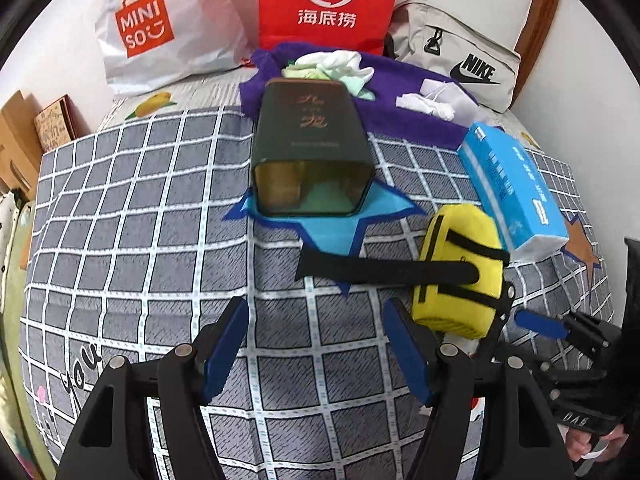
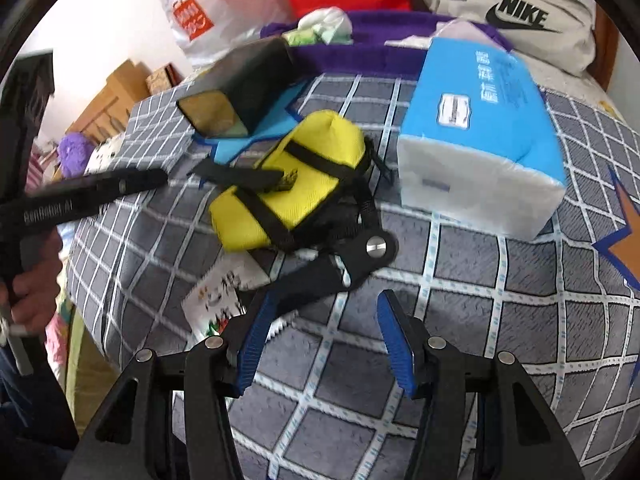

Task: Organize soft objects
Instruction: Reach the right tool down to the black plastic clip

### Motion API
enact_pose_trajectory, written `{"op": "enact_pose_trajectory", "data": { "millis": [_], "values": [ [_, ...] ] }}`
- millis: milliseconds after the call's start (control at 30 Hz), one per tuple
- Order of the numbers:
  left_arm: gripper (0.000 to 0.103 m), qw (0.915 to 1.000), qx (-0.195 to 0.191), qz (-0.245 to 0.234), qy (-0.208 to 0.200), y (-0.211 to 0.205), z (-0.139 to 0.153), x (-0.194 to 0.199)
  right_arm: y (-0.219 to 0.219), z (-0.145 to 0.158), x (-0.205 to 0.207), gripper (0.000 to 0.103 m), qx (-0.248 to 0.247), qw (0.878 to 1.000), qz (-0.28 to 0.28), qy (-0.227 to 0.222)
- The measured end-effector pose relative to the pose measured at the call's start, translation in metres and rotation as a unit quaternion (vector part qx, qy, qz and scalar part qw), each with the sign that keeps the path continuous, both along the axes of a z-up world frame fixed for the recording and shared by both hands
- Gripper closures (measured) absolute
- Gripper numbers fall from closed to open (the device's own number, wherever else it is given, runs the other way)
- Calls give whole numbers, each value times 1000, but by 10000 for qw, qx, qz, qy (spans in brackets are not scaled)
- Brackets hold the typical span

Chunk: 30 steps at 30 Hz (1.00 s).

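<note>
A yellow pouch with black straps [image 1: 458, 268] lies on the checked grey cloth, just right of my open left gripper [image 1: 316, 320]. It also shows in the right wrist view [image 2: 292, 180], ahead and left of my open, empty right gripper [image 2: 324, 312]. A dark green tin [image 1: 310, 148] lies on its side on a blue star mat [image 1: 332, 224], open end toward me; the tin shows in the right wrist view [image 2: 236, 88] too. A blue tissue pack [image 1: 512, 184] lies right of the pouch, large in the right wrist view [image 2: 476, 128]. White and pale green cloths [image 1: 336, 66] lie on a purple towel [image 1: 400, 92].
At the back stand a white Miniso bag [image 1: 148, 28], a red bag [image 1: 328, 0] and a beige Nike bag [image 1: 460, 56]. A small printed packet [image 2: 220, 296] lies by the right gripper's left finger. Cardboard boxes [image 1: 24, 140] sit off the left edge.
</note>
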<state>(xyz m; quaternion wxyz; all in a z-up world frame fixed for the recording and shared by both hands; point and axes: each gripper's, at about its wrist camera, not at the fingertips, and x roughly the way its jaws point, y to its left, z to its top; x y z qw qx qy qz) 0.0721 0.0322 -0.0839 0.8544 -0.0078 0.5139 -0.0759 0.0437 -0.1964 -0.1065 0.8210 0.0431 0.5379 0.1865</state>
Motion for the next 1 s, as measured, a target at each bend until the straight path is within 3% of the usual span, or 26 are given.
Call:
{"op": "enact_pose_trajectory", "data": {
  "millis": [100, 200, 467, 533, 600, 733, 833, 1000],
  "values": [
    [35, 10000, -47, -11, 16, 3, -3, -1, 0, 0, 7, 48, 205, 9993, -307, 85],
    [35, 9999, -113, 17, 22, 8, -5, -1, 7, 1, 10, 46, 67, 9990, -444, 19],
    [35, 9997, -234, 58, 48, 15, -9, 0, 39, -2, 2, 48, -1147, 9911, -28, -678],
    [35, 9996, -253, 71, 61, 16, -10, 0, 33, -1, 2, 58, -1141, 9912, 14, -669],
    [35, 9996, -273, 86, 70, 17, -11, 0, 27, 0, 0, 62, -1161, 9914, 67, -606],
    [35, 9994, -328, 106, 86, 17, -13, 0, 4, 2, -5, 62, -1321, 9902, -25, -456],
    [35, 9993, -348, 80, 93, 15, -13, 1, -12, 1, -7, 62, -1182, 9922, -183, -362],
    [35, 9993, -356, 13, 94, 9, -12, 2, -10, -1, -5, 61, -1108, 9922, -271, -508]
  ]
}}
